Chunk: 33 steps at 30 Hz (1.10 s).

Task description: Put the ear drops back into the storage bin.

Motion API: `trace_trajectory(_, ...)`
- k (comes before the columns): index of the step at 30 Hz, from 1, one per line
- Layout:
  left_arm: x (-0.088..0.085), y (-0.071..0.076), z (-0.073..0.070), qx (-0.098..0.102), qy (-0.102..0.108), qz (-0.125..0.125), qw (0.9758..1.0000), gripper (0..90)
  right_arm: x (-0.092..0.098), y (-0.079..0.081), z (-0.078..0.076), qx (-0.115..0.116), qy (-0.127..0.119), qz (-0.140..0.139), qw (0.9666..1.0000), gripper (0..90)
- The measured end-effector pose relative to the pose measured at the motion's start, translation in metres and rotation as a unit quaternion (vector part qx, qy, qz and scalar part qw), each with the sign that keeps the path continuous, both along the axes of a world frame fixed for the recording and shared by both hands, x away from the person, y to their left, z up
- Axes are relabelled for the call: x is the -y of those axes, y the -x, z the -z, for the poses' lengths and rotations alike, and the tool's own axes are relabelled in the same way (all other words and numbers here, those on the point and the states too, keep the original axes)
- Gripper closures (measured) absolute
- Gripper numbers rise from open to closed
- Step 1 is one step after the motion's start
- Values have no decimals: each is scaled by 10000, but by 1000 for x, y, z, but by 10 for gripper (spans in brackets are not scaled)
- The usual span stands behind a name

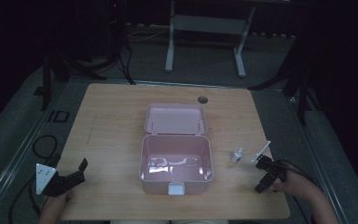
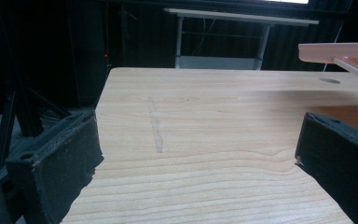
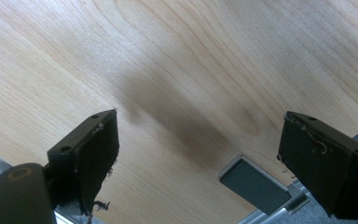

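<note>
High view: a pink storage box (image 1: 176,163) sits at the middle of the wooden table (image 1: 112,116), its lid (image 1: 175,119) thrown back toward twelve o'clock and the inside apparently empty. At about three o'clock from the box stands a small white bottle (image 1: 237,155), with a thin white strip (image 1: 261,150) just beyond it. The right gripper (image 1: 265,175) hovers close by the bottle at its four o'clock, fingers apart and holding nothing. The left gripper (image 1: 72,175) waits near the table's eight o'clock corner, fingers also spread and empty. The work looks to be at its start: nothing is packed yet. The next move likely calls for the right gripper to swing toward ten o'clock, line up on the bottle and close gently, since so light a bottle may tip.

Left gripper view: the fingers (image 2: 60,168) stand wide over bare wood grain, with the edge of the raised lid (image 2: 340,52) at two o'clock. Beyond is a dark room with a white table frame (image 2: 223,42).

Right gripper view: the fingers (image 3: 93,154) gape over bare wood near the table's metal edge (image 3: 270,212), where a grey plate (image 3: 254,184) shows.
</note>
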State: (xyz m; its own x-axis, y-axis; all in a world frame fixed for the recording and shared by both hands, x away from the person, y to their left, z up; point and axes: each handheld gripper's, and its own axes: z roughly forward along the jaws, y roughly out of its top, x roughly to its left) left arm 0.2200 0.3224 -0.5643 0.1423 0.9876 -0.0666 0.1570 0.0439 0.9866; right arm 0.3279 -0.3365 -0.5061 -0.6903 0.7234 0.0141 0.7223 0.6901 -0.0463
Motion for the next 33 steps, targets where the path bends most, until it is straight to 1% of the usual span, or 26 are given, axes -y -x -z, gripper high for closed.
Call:
trace_trajectory(1,0,0,0,3,-5,7,10000,4,0,-2,1,-39,30,10,10000,120)
trace_trajectory(4,0,0,0,4,-1,10,10000,4,-1,-5,1,-12,38,10,10000,121)
trace_trajectory(5,0,0,0,6,1,13,10000,4,-2,-7,0,-41,6,18,10000,121)
trace_trajectory(8,0,0,0,-2,7,33,10000,4,-4,-11,-2,-9,-6,60,10000,121)
trace_trajectory(9,0,0,0,0,6,30,10000,4,-6,-15,-5,-11,-50,85,10000,128)
trace_trajectory(10,0,0,0,-1,8,33,10000,4,-6,-15,-5,-11,-50,85,10000,128)
trace_trajectory(11,0,0,0,0,8,37,10000,4,-8,-20,-8,22,-63,76,9999,135)
trace_trajectory(12,0,0,0,0,8,37,10000,4,-8,-20,-8,22,-63,76,9999,135)
trace_trajectory(15,0,0,0,1,7,39,10000,4,-13,-27,-12,8,-93,36,9999,147)
trace_trajectory(19,0,0,0,-4,17,41,10000,4,-24,-36,-14,-80,-67,-19,9999,148)
trace_trajectory(24,0,0,0,-5,17,42,10000,4,-31,-43,-13,-179,-36,-78,9998,148)
trace_trajectory(27,0,0,0,-6,20,42,10000,4,-38,-53,-15,-100,-84,-13,9999,170)
trace_trajectory(28,0,0,0,-7,20,40,10000,4,-38,-53,-15,-100,-84,-13,9999,170)
trace_trajectory(29,0,0,0,-6,20,43,10000,4,-41,-58,-17,-16,-123,14,9999,201)
trace_trajectory(30,0,0,0,-6,20,43,10000,4,-43,-60,-18,21,-149,28,9999,205)
trace_trajectory(32,0,0,0,-6,20,43,10000,4,-45,-63,-19,19,-164,32,9999,206)
trace_trajectory(33,0,0,0,-8,21,45,10000,4,-49,-68,-20,100,-148,19,9998,215)
